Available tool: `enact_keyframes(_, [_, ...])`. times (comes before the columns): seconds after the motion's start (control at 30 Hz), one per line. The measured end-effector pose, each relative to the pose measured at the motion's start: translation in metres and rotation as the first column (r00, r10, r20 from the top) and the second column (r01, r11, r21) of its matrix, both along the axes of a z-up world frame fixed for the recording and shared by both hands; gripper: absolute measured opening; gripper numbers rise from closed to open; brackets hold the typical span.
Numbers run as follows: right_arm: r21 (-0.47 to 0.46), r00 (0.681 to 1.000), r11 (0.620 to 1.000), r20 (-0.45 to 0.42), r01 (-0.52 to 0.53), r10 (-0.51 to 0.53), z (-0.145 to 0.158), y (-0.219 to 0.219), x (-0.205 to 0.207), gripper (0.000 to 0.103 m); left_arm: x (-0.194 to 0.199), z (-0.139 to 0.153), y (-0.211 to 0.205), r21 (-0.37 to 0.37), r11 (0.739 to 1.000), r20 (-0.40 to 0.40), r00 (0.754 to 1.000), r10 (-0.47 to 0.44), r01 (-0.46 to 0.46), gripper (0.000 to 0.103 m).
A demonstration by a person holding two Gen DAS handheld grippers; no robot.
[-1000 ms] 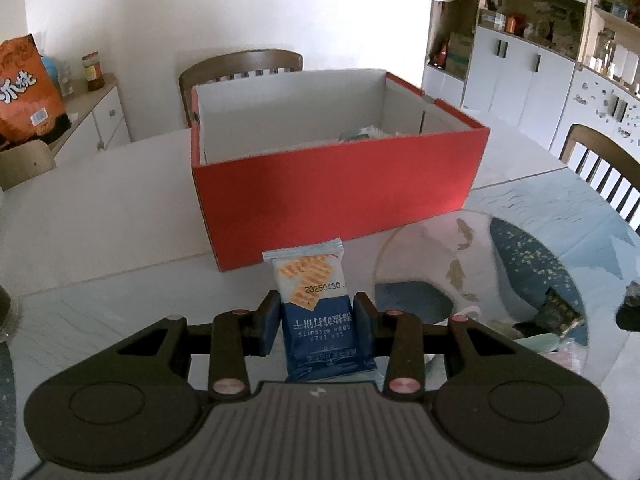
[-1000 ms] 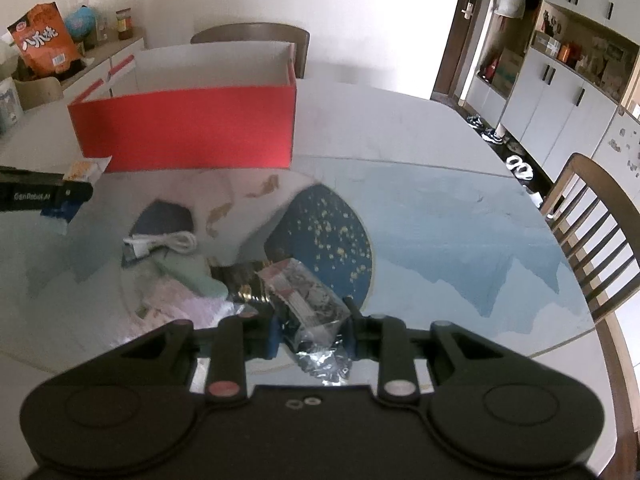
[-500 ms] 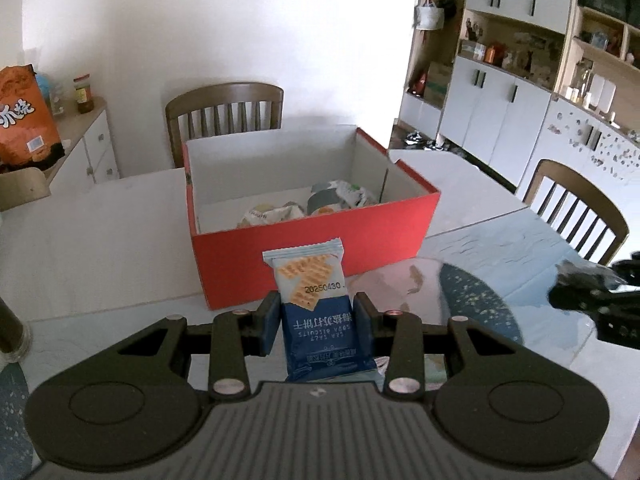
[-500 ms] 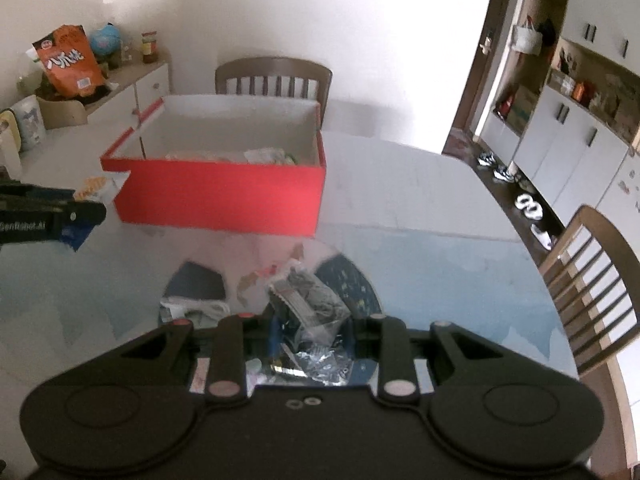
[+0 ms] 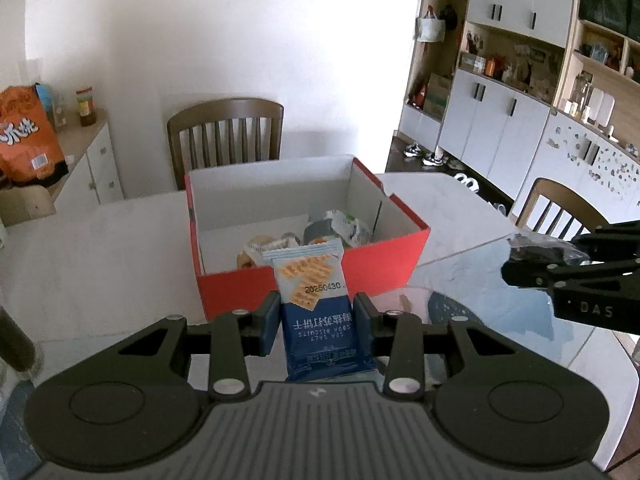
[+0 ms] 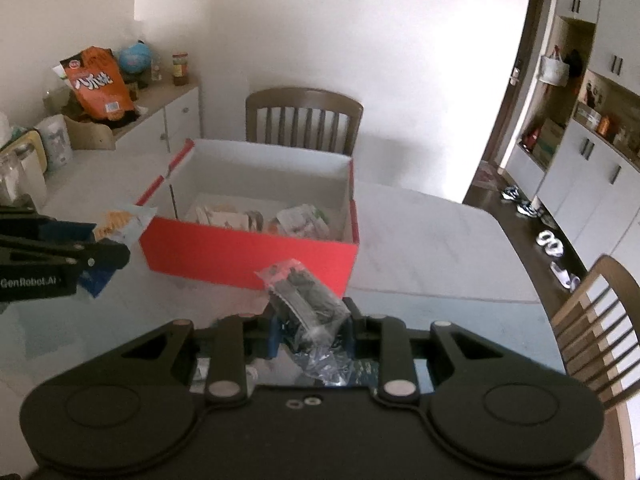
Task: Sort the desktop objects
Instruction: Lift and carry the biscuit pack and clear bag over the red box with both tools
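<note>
Dining table (image 5: pixel 100 248), pale marble-look top at left and far, glossy blue patterned surface at near right. Open red cardboard box (image 5: pixel 312 280) sits on the pale part, white inside, several wrapped packets lying on its floor toward the right end. Wooden chair (image 5: pixel 226 132) just beyond the box's far wall; second chair (image 6: pixel 596 320) at the table's right edge. Orange snack bag (image 6: pixel 98 82) on the sideboard, far left. Left gripper (image 5: pixel 316 326) clamped on a soda biscuit packet (image 5: pixel 316 308), blue-and-white, held upright above the table just near of the box's front wall. Right gripper (image 6: pixel 310 330) clamped on a clear plastic bag of dark small items (image 6: pixel 306 300), held above the blue surface, near the box's front right corner.
</note>
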State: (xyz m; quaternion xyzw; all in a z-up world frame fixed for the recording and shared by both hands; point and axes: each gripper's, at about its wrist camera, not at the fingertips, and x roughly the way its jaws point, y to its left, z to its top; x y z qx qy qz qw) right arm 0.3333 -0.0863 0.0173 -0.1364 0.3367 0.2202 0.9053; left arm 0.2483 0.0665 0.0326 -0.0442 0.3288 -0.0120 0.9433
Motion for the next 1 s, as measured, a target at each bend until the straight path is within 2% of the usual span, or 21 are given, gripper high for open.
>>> enact_keyframes(0.47, [0.025,0.996,0.996,0.032,-0.084,0.083,0.021,0.016,0.03,0.028,0.026,0.018,0.0,0.012,0.999,0.024,0.998,0.05,-0.05,0.038])
enact_keyframes(1.0, [0.051,0.988,0.987,0.042,-0.151,0.149,0.025,0.028,0.073,0.028,0.074,0.022,0.008,0.032,0.995,0.014,0.996,0.093,-0.093,0.038])
